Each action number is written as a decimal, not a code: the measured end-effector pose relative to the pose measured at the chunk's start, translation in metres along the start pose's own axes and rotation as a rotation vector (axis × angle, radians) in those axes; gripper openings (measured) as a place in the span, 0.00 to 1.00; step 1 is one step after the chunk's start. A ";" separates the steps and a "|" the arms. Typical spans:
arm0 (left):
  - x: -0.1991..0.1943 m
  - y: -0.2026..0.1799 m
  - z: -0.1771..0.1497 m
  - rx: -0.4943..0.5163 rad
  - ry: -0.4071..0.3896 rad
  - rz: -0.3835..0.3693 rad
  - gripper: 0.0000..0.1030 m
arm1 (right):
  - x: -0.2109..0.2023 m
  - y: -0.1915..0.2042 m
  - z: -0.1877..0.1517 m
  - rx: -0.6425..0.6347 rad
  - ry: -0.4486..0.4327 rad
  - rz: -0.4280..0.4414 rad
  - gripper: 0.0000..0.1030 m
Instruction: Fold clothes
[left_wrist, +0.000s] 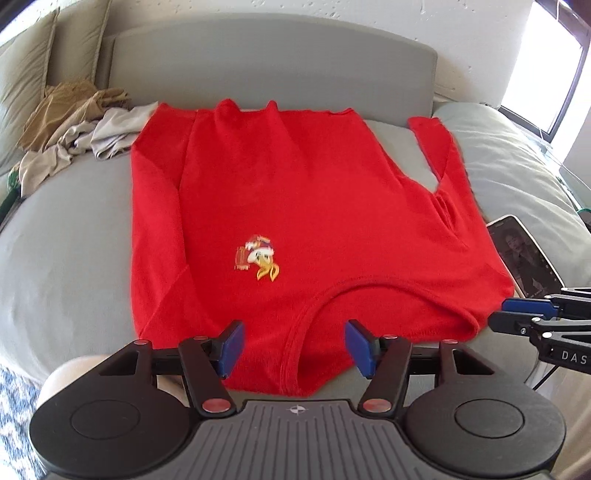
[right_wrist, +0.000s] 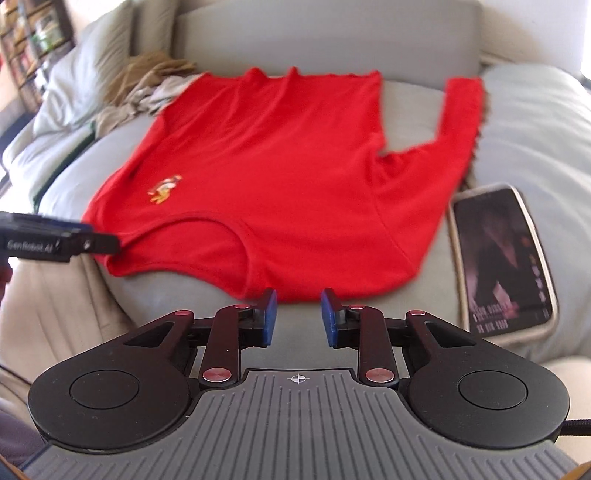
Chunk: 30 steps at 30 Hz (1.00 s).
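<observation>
Shirt: I see a red long-sleeved shirt (left_wrist: 295, 206) spread flat on a grey sofa (left_wrist: 66, 236), collar toward me.
Left gripper (left_wrist: 293, 345): released, jaws straddling the collar at 6 o'clock, not pressing.
Right gripper (right_wrist: 298, 317): released, jaws narrow, empty, just short of the shirt's hem.
Phone (right_wrist: 502, 258): at 3 o'clock, beside the sleeve.
Pile of clothes (left_wrist: 74, 125): at 10 o'clock.

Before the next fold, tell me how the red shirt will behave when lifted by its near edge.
The red shirt will probably drape limply: it lies flat with soft wrinkles and a curled hem. It looks thin, so likely light. Its free sleeve may dangle and swing. A lifted edge might drag toward the phone beside it.
</observation>
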<state>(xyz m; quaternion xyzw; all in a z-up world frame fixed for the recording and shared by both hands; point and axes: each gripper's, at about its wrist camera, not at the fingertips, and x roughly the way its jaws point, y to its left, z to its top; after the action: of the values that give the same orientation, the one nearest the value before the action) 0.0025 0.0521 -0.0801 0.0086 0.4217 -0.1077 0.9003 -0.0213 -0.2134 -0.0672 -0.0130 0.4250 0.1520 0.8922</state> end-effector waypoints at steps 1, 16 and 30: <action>0.007 -0.002 0.001 0.010 0.009 0.004 0.55 | 0.005 0.005 0.005 -0.032 -0.011 0.006 0.28; -0.003 -0.001 -0.026 -0.015 0.224 -0.012 0.54 | -0.006 -0.011 -0.002 0.188 0.141 0.073 0.32; -0.071 0.002 0.066 -0.063 -0.124 -0.006 0.62 | -0.114 -0.057 0.082 0.204 -0.236 -0.013 0.77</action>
<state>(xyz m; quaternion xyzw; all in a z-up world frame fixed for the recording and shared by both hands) 0.0089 0.0601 0.0159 -0.0275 0.3684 -0.0972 0.9242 -0.0111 -0.2855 0.0660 0.0929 0.3301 0.1026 0.9337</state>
